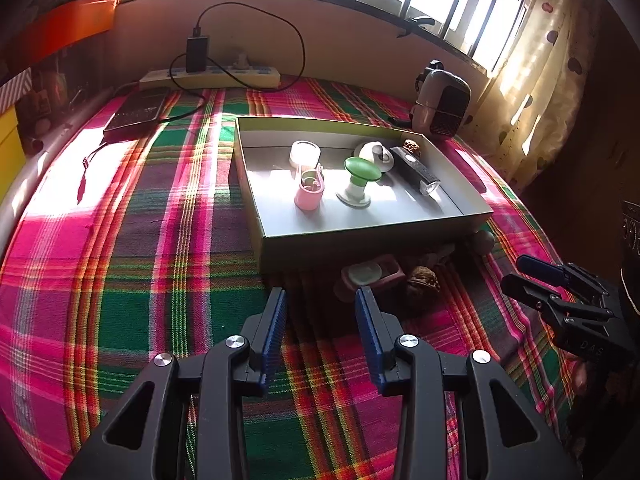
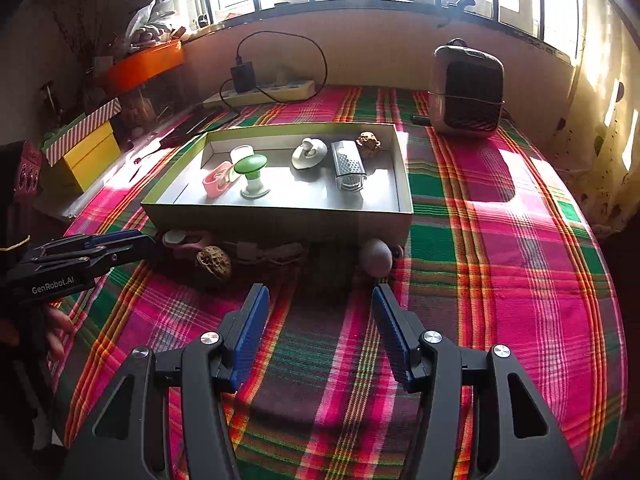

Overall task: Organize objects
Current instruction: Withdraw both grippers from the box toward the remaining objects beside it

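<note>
A shallow cardboard box sits on the plaid cloth. In it are a pink cup, a green-topped white piece, a white round tub, a white disc, a metal grater and a walnut. In the shadow before the box lie a pink dish with a pale lid, a second walnut and a greyish egg. My left gripper is open and empty, just short of the pink dish. My right gripper is open and empty, near the egg.
A small heater stands at the back right. A power strip with a charger and cable lies by the wall, a dark flat device beside it. Yellow and orange boxes line the left side. A curtain hangs at right.
</note>
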The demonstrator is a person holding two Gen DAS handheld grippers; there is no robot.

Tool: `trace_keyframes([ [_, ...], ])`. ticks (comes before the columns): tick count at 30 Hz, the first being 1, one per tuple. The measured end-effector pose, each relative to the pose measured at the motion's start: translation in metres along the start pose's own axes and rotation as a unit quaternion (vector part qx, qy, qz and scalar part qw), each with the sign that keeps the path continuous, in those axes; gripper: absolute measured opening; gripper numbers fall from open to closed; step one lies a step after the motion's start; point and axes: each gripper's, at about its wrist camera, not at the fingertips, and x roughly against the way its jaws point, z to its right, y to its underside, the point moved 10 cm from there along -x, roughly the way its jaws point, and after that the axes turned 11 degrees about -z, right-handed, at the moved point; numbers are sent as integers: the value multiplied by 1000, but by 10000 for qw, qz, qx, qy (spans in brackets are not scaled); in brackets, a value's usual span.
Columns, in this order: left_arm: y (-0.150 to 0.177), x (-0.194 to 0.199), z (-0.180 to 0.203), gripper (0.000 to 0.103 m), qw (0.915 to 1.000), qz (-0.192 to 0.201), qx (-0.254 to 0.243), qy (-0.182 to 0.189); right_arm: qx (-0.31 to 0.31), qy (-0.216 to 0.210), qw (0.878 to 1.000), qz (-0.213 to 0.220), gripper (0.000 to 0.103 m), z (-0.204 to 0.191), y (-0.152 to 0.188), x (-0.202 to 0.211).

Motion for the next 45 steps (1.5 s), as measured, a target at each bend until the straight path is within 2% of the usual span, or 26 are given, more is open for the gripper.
trace_keyframes([
  [3,0,-2,-2,34,10000,-24,8,10,-188,194,9996,-16,55,21,6,3],
  [8,-3,-6,1,34,9999,-70,-72,54,-432,163,9989,-66,55,34,10,3],
  [21,-5,-9,7,34,9996,-106,-208,132,584,-532,9968,-148,55,-50,-7,-19],
  [26,-3,-10,4,34,9997,-126,-146,140,917,-603,9937,-215,55,-73,-13,-30],
  [38,-1,-9,-8,34,9997,-152,-82,182,1001,-750,9912,-441,55,-91,-18,-51],
  [45,-2,-9,-9,34,9996,-153,-111,207,948,-682,9922,-426,55,-91,-19,-52],
])
